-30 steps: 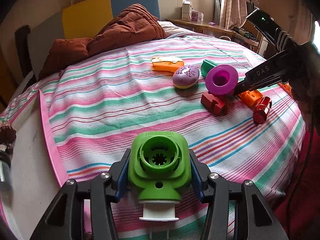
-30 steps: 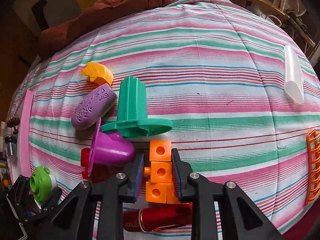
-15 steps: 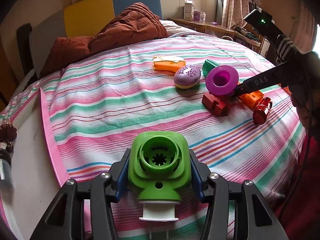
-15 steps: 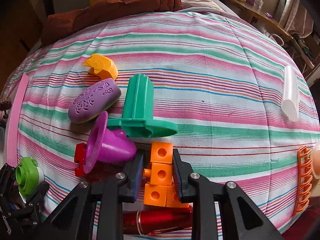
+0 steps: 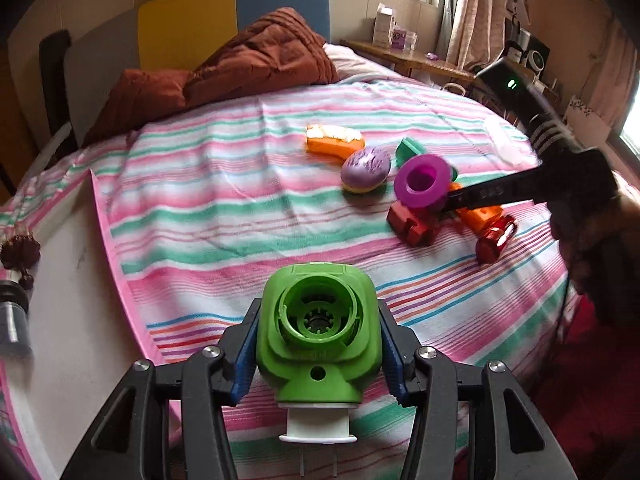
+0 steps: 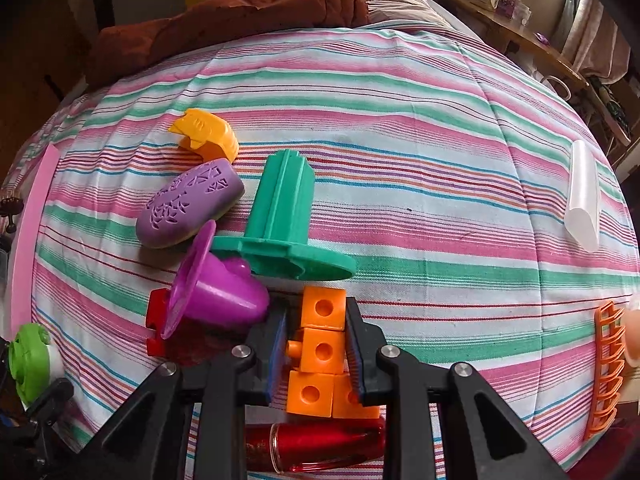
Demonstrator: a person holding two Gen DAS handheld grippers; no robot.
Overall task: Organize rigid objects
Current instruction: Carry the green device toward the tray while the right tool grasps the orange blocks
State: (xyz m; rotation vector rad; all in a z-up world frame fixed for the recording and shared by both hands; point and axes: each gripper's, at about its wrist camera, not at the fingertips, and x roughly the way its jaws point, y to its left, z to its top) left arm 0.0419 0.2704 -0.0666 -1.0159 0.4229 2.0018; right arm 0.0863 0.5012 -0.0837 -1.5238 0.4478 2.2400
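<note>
My left gripper [image 5: 319, 344] is shut on a green plastic housing [image 5: 318, 316] with a white base, held just above the near left part of the striped bedspread [image 5: 224, 208]. My right gripper [image 6: 316, 344] is shut on an orange block of joined cubes [image 6: 322, 354], which lies among a pile of toys. Touching that pile are a purple cup [image 6: 224, 292] on its side, a red block [image 6: 156, 328], a teal flanged post [image 6: 288, 220] and a red metallic cylinder [image 6: 320, 444] under the fingers. The left wrist view shows the right gripper's fingers [image 5: 492, 192] reaching behind the purple cup [image 5: 422, 182].
A purple oval case [image 6: 190, 204] and a yellow-orange piece [image 6: 206, 134] lie beyond the pile. A white translucent tube [image 6: 584, 196] and an orange rack [image 6: 606, 368] sit at the right. A brown quilt [image 5: 248, 64] covers the head end. The pink bed edge [image 5: 116, 248] runs at left.
The right gripper has tilted slightly with the orange block still between its pads. The left gripper has kept still with the green housing.
</note>
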